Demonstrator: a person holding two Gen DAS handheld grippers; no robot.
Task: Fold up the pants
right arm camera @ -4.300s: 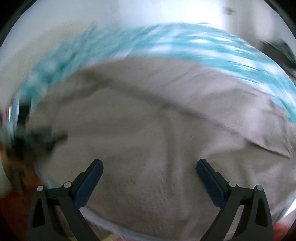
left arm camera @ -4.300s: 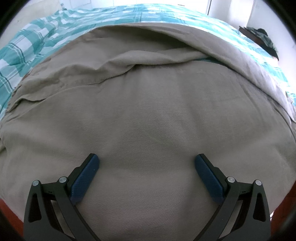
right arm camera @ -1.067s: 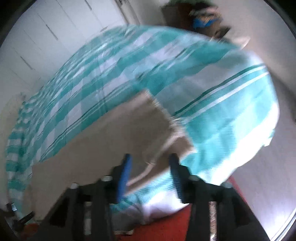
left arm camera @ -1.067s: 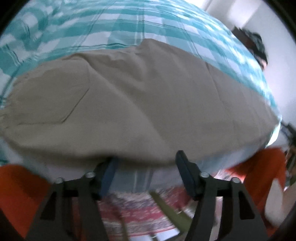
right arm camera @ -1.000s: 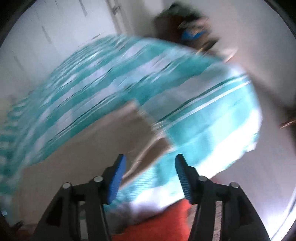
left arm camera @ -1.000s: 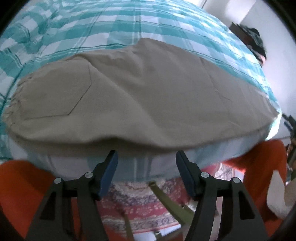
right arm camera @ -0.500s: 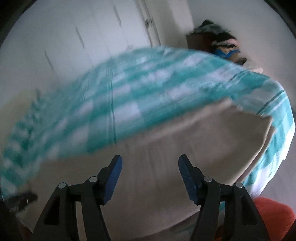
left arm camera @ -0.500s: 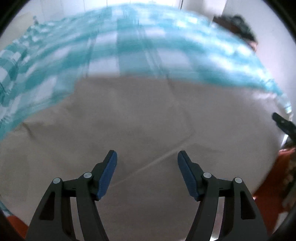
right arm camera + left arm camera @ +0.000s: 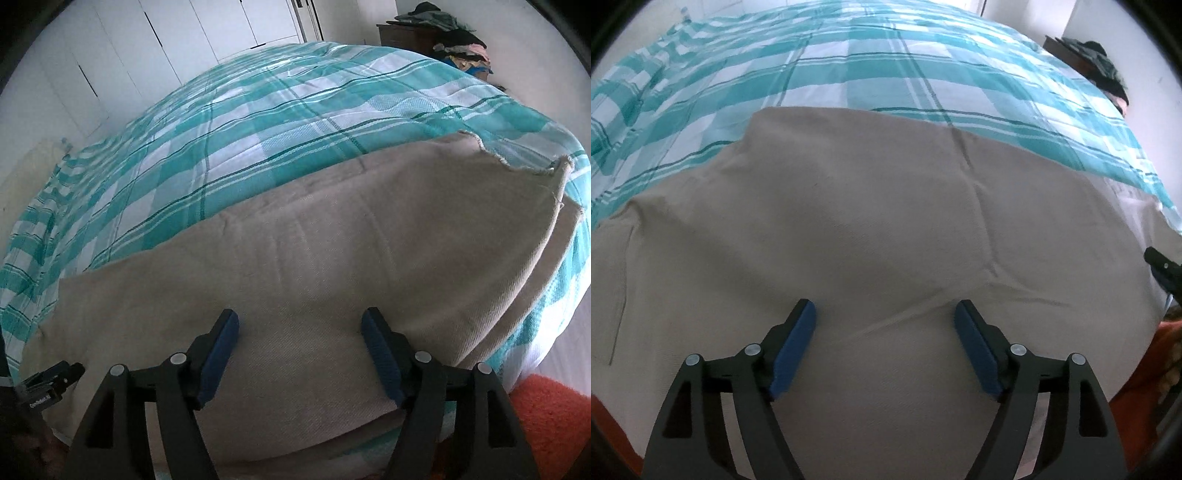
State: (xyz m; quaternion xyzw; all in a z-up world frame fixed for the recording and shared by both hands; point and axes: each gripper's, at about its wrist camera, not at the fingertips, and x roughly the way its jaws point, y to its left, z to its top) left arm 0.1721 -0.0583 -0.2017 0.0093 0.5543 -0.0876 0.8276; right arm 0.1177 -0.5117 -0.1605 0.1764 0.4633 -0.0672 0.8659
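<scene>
Teal plaid bedspread (image 9: 886,55) under beige pants (image 9: 868,229); left gripper (image 9: 885,320), right gripper (image 9: 300,328) fingers wide apart, empty; no legible writing.

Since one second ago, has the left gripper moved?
Yes. The left gripper moved forward over the bed: its open jaws were off the near edge, above the floor, and now hover over the pants, nearer the checked bedsheet.

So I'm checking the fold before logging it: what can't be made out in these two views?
- Near edge of the pants: left wrist view, hidden behind the left gripper.
- Layers under the pants: right wrist view, top layer covers them.
- Right gripper: whether its pads touch the cloth.
- Pile on the dresser: too small.
</scene>
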